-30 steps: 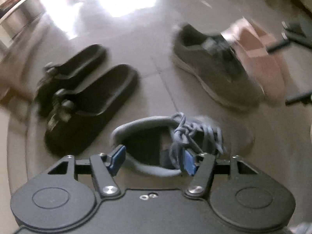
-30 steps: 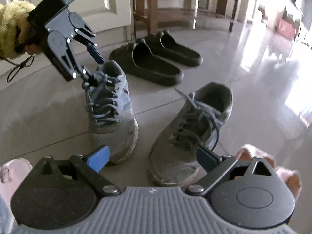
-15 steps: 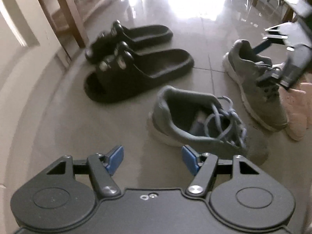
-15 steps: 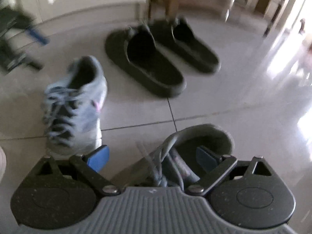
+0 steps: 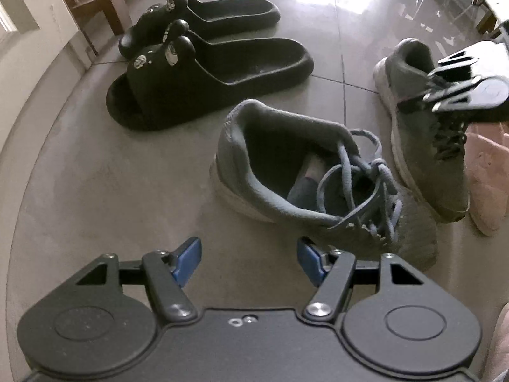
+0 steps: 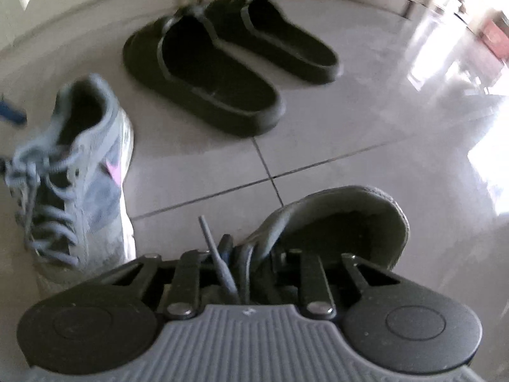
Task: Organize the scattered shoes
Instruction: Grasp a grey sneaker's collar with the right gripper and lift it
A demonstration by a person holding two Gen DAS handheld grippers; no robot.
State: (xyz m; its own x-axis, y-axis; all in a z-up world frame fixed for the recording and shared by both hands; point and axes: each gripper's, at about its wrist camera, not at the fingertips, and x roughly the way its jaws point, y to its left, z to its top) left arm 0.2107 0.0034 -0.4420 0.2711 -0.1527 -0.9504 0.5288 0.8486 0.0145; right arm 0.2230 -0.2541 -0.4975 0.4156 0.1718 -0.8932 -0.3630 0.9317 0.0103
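Left wrist view: left gripper [image 5: 248, 262] hangs half-open, holding nothing, just short of the blue sneaker [image 5: 318, 184], whose toe points lower right. Black slides [image 5: 210, 73] lie beyond.

Right wrist view: right gripper [image 6: 251, 273] is closing on the grey sneaker [image 6: 334, 222] at its laces, heel pointing away; bare tile floor [image 6: 381, 133] opens rightward.

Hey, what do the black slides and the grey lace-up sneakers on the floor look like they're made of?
Black slides: probably moulded foam or rubber, matte, one seamless piece with thick rounded edges. Grey lace-up sneakers: likely knit or mesh fabric uppers with a soft padded collar, woven laces and a pale rubbery sole; the toe fabric looks worn.
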